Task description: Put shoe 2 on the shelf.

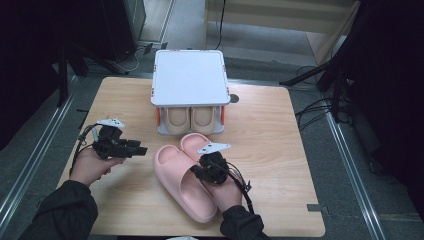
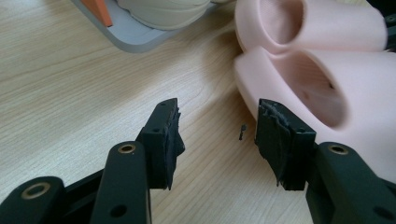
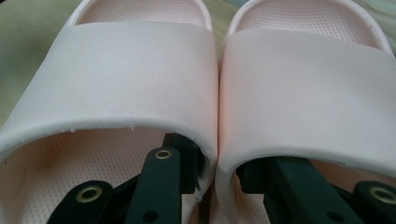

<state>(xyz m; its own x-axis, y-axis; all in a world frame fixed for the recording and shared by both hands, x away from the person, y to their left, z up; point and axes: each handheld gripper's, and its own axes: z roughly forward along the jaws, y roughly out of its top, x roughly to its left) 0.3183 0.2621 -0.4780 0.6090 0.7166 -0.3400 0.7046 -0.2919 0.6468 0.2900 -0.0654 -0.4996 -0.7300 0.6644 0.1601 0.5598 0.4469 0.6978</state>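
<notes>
Gripping two pink slides by their inner strap edges

High view: right gripper [image 1: 206, 170] sat over the pair of pink slides [image 1: 177, 182] lying side by side on the wooden table [image 1: 270, 145], toes toward the white shoe rack [image 1: 189, 80], which held a beige pair [image 1: 191, 119] on its lower shelf. Left gripper [image 1: 131, 148] hovered just left of the slides, not touching them.

Left gripper view: jaws stood apart over bare tabletop, nothing between them; the nearer slide [image 2: 327, 88] lay just beside the right-hand jaw.

Right gripper view: one jaw was under the strap of each slide [image 3: 121, 74], with the two adjoining inner strap edges pinched together between the pads. Straps touched along the centre line.
</notes>
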